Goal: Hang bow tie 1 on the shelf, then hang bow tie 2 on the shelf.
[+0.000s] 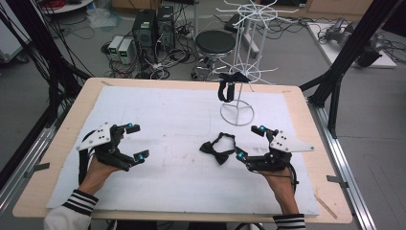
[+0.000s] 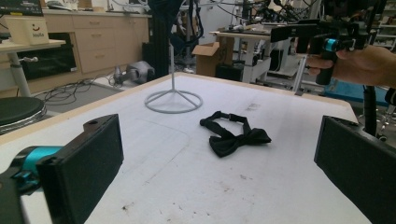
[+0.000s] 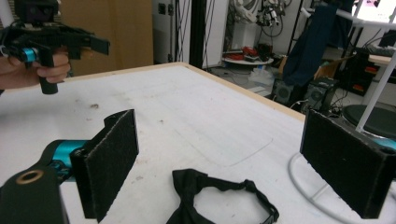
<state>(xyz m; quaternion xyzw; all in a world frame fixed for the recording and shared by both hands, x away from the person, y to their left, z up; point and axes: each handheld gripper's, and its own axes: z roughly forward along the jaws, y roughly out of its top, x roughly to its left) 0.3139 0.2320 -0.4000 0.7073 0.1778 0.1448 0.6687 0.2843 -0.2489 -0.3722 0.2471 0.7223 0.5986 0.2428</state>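
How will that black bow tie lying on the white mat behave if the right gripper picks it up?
The bow tie is likely floppy: its thin strap lies in a loose loop on the mat, so it should dangle. It looks like light fabric, so little grip should do. The knot is the thickest part, probably the surest hold for the open right gripper.

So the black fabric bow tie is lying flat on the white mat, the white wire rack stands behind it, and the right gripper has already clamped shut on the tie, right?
Not quite. The right gripper is open: in the right gripper view its jaws stand wide apart with the black fabric bow tie lying untouched between them. The rest holds: the tie lies flat on the white mat, the white wire rack behind it.
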